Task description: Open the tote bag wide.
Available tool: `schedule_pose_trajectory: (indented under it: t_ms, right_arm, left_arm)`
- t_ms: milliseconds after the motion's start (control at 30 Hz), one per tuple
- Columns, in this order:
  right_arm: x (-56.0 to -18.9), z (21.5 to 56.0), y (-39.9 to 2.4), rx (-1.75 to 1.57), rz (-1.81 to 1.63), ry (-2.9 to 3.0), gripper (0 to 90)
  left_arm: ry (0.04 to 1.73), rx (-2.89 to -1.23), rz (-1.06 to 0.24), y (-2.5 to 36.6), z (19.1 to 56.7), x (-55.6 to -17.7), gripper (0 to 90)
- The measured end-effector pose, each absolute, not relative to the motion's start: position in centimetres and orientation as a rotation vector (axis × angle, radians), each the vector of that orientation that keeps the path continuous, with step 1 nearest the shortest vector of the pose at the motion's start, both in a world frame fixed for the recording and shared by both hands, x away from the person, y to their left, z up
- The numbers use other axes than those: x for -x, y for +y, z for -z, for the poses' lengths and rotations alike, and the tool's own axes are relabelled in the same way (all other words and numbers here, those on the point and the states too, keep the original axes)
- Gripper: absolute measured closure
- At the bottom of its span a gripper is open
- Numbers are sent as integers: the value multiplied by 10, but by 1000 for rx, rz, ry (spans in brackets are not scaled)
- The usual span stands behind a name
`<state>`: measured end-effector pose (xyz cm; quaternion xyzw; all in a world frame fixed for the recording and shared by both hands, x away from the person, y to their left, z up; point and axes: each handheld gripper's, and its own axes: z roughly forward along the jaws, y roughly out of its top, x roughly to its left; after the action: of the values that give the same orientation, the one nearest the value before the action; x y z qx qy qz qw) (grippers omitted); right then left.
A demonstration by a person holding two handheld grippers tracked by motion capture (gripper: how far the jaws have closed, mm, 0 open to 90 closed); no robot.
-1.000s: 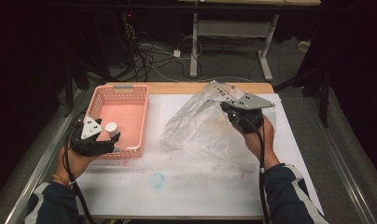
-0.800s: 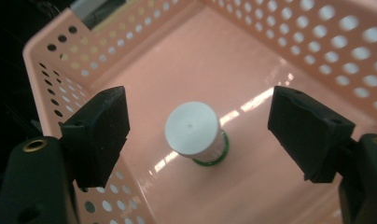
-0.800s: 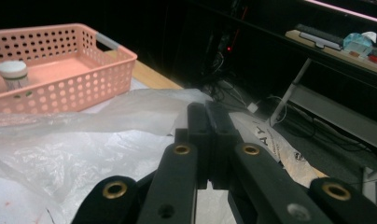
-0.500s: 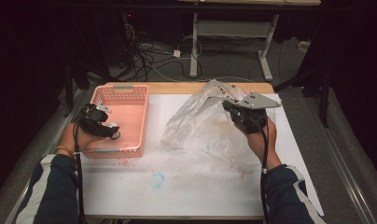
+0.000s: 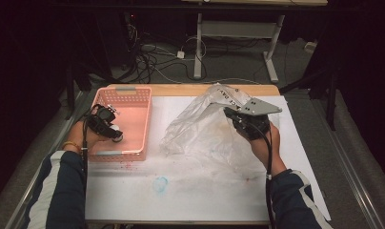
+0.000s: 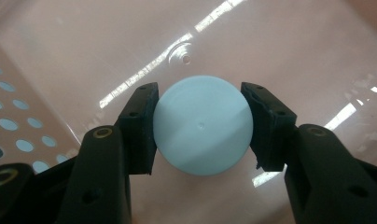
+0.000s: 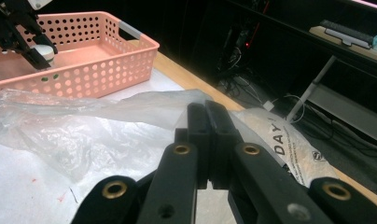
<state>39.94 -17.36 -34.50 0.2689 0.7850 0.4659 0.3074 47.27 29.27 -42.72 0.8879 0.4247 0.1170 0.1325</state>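
Observation:
A pink perforated basket [image 5: 128, 91] stands at the table's left. Inside it sits a small white round-capped container [image 6: 203, 126], also seen from the side in the right gripper view [image 7: 45, 52]. My left gripper [image 6: 203, 127] points down into the basket [image 6: 280, 42]; its jaws have just been closing and its pads now touch the cap on both sides. In the high view that gripper [image 5: 114, 135] is at the basket's near left. My right gripper [image 5: 232, 115] is shut on the rim of a clear plastic bag [image 5: 200, 136], holding it lifted; the film [image 7: 60, 130] is pinched between the jaws [image 7: 207, 135].
A white sheet [image 5: 190, 195] covers the wooden table, with a blue smudge [image 5: 161, 182] near the front. Printed lettering shows on the bag [image 7: 282, 140]. Cables and desk legs [image 5: 198, 52] lie on the dark floor beyond the far edge.
The left hand has gone left and down into the basket, turning its gripper downward, and its jaws have closed in around the white container. The right gripper and bag have stayed put.

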Motion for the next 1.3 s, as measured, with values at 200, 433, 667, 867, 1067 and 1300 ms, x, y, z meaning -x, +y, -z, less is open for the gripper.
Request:
schedule_pose_trajectory:
  t_ms: [200,433,667,867,1067,1300]
  right_arm:
    - [-399,347,-175,-708,-1229,2085,900]
    - [-399,347,-175,-707,-1226,2084,900]
    - [-398,348,-174,-709,-1223,2082,900]
    - [-398,347,-174,-706,-1226,2080,900]
    - [-400,348,-175,-708,-1222,2078,900]
    - [-401,350,-170,-692,-1206,2091,900]
  left_arm:
    - [1233,-2552,-363,291,427,-472,483]
    - [1220,-2491,-421,291,423,-468,484]
    - [1192,-2414,-520,291,415,-458,484]
    - [1135,-2349,-579,288,405,-443,484]
    - [1103,-2241,-610,291,400,-426,485]
    - [1051,-2193,-621,284,399,-416,485]
